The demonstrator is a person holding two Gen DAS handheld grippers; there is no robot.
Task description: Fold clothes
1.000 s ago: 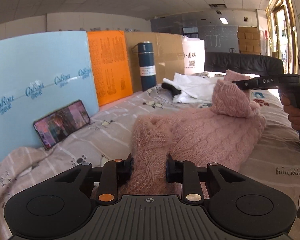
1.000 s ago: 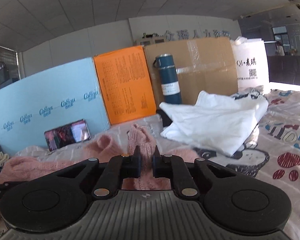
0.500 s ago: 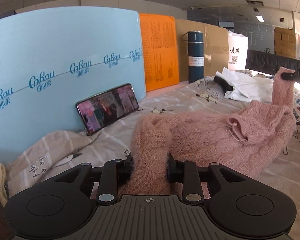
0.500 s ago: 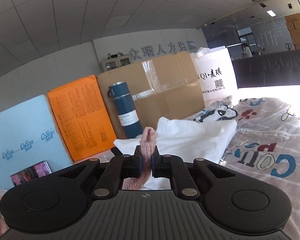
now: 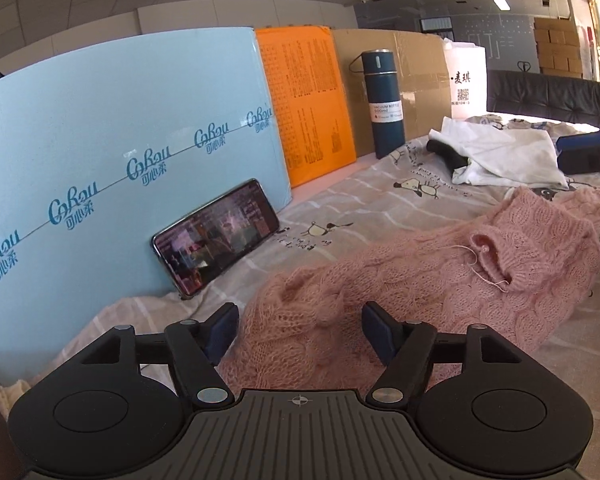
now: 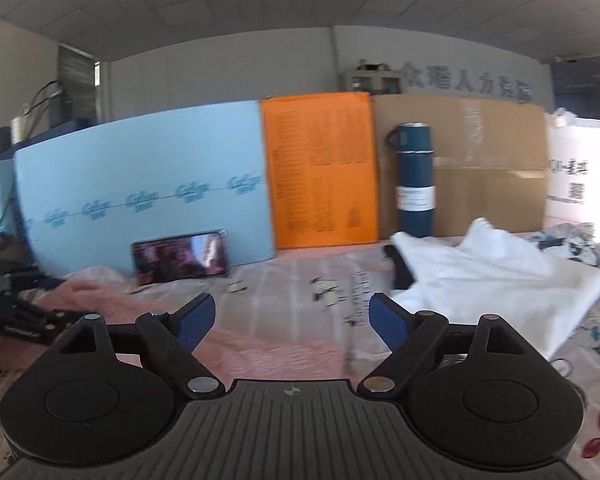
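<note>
Knitwear in pink, a cable-knit sweater [image 5: 440, 276], is lying across the near part of the printed bedsheet [image 5: 340, 204], running from the left gripper [image 5: 300, 332] toward the sheet's right edge. The left gripper's jaws are standing spread wide, with a bunched end of the sweater sitting loose between them; neither pad is pressing the wool. The right gripper [image 6: 292, 320] is hovering over the sheet with its blue-padded jaws likewise spread and nothing between them; the blurred pink of the sweater [image 6: 236, 352] is showing just below and to the left of it. A white garment [image 6: 480, 276] is lying crumpled toward the sheet's far right corner. Along the far edge, a phone [image 5: 216, 236] is leaning against a light blue board [image 5: 120, 152], next to an orange board [image 5: 308, 100], and a dark blue vacuum bottle [image 5: 382, 104] is standing upright before cardboard [image 5: 420, 80].
</note>
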